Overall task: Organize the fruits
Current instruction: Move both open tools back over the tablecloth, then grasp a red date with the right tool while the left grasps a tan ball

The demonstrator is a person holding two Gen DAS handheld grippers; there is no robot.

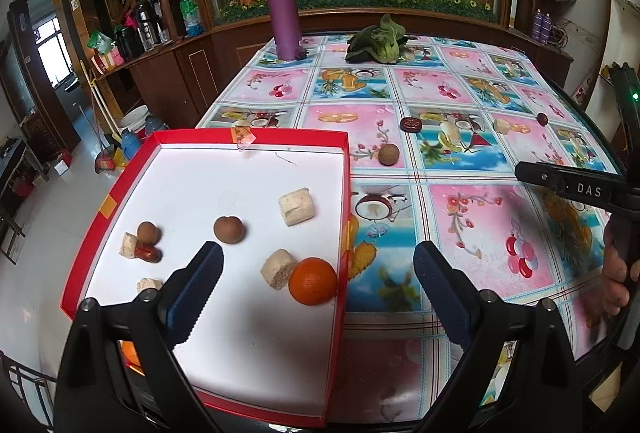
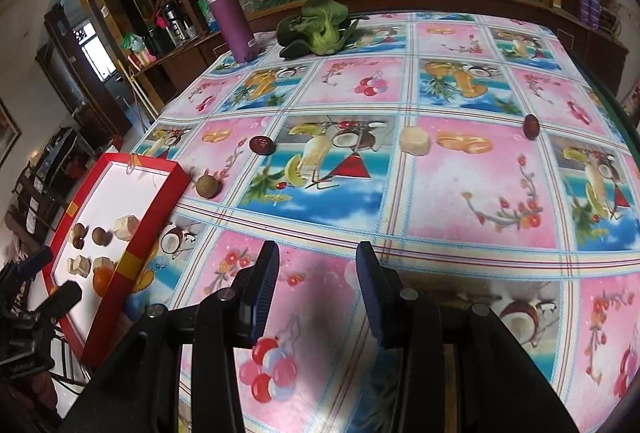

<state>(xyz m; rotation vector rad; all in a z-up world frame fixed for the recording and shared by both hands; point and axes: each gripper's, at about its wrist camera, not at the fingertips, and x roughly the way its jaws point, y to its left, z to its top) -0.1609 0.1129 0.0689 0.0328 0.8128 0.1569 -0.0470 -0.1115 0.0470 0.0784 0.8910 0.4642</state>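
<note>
Starting at my left, the red-rimmed tray [image 1: 100,193] sits at the table's left edge with its white floor holding several pieces. Noted inside, left to right: a pale chunk touching a red date [image 1: 149,253], a brown longan [image 1: 147,232] against them, a second longan [image 1: 229,229] standing alone, two beige cubes [image 1: 297,208], and an orange [image 1: 312,281] touching the nearer cube and close to the tray's right wall. My left gripper [image 1: 318,293] hangs over the tray's near right part, jaws spread wide, gripping nothing; one finger is over the tray floor, the other past the rim over the cloth.

Beyond the rim, on the fruit-print tablecloth [image 2: 460,193], a loose longan [image 2: 207,186] lies just beside the tray's far corner. A dark date [image 2: 262,144] is further in, then a pale slice [image 2: 415,140], possibly banana, though the view is too soft to confirm. Another dark date [image 2: 531,127] lies well to the right.

At the far edge stand a purple flask [image 2: 232,21] and leafy greens [image 2: 320,29], clear of the working area.

My right gripper [image 2: 318,297] hovers over bare cloth, jaws parted and unloaded. Nothing stands between it and the loose fruit.
</note>
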